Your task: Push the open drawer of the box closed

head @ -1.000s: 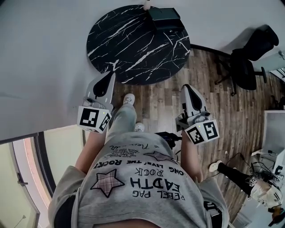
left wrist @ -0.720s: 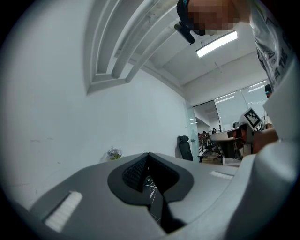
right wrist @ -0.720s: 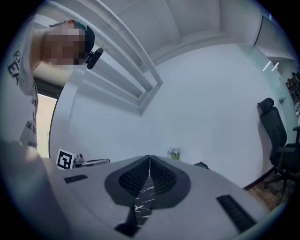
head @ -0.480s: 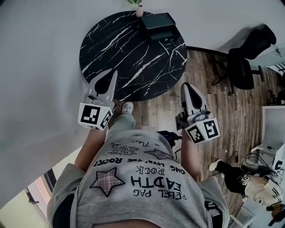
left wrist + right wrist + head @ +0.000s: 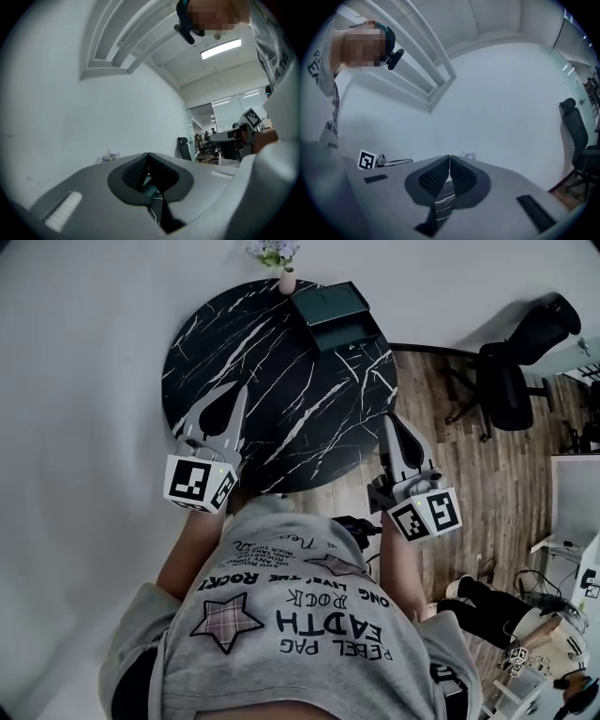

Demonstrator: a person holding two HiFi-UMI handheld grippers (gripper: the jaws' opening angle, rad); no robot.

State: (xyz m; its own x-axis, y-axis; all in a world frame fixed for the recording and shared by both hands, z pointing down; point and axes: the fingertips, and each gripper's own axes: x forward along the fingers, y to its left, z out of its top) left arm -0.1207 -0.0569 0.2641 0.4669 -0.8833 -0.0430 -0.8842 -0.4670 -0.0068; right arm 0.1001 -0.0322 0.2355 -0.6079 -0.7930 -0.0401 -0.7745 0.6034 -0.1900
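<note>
A dark green box (image 5: 327,299) stands at the far side of a round black marble table (image 5: 272,371), with its drawer (image 5: 349,332) pulled out toward me. My left gripper (image 5: 239,390) hangs over the table's near left part, shut and empty. Over the near right edge my right gripper (image 5: 388,420) is also shut with nothing in it. Both are well short of the box. In the left gripper view the fingertips (image 5: 149,154) meet. The right gripper view shows the pads (image 5: 449,157) together, with marble table (image 5: 445,197) below them.
A small vase of flowers (image 5: 281,268) stands at the table's far edge beside the box. A white wall runs along the left. A black office chair (image 5: 511,371) stands on the wood floor (image 5: 469,484) to the right. Equipment lies at the lower right.
The table and box have come nearer in the head view. Both grippers, earlier over the floor short of the table, now reach over its near edge, still shut.
</note>
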